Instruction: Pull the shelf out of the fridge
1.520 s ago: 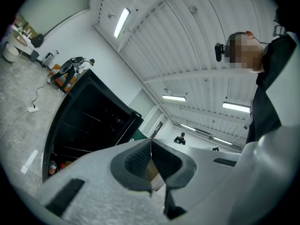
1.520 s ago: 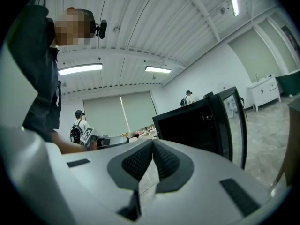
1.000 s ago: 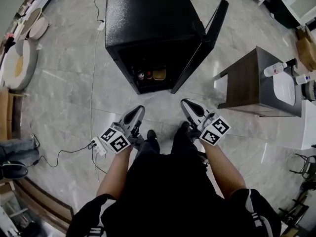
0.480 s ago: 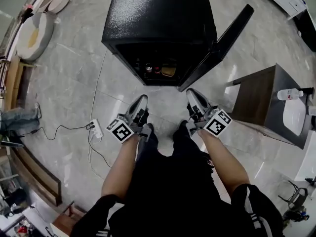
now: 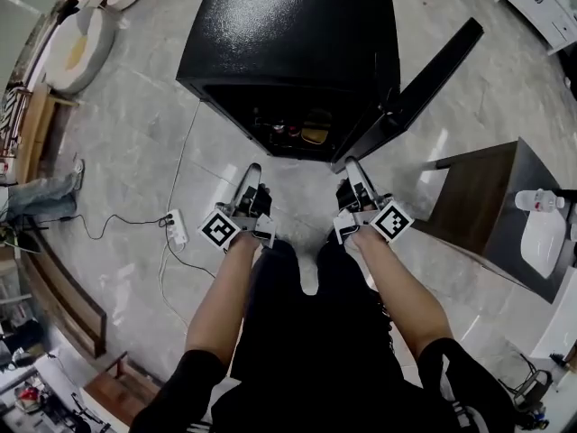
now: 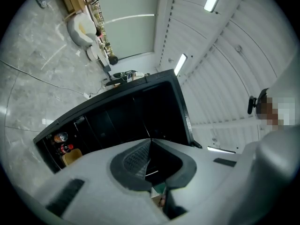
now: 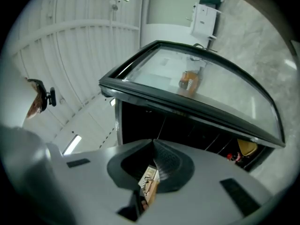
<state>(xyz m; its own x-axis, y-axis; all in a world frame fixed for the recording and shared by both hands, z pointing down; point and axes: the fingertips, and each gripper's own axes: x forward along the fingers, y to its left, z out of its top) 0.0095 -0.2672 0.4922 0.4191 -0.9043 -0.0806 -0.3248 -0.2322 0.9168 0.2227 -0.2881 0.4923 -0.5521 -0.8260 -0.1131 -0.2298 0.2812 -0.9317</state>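
Head view only: black fridge standing on the pale marble floor, its door swung open to the right. Left gripper and right gripper held side by side on the near side of the open front, touching nothing. Also only there: a dark side table at the right with a white bottle on it, and a power strip on the floor left of the left gripper.

Left gripper view: jaws pressed together with nothing between them. Beyond them, the fridge's dark cavity, with cans and a yellow tub low in one corner.

Right gripper view: jaws likewise closed and empty. Shows the door's glass pane broadside, where the head view gives only its edge.

Shelf somewhere inside the fridge, not separable from the black interior in any view; just thin pale lines across the cavity in the right gripper view. Upper cavity hidden under the fridge top in the head view. Print on the cans too small to read. Lower part of each gripper view filled by the gripper's own grey body.
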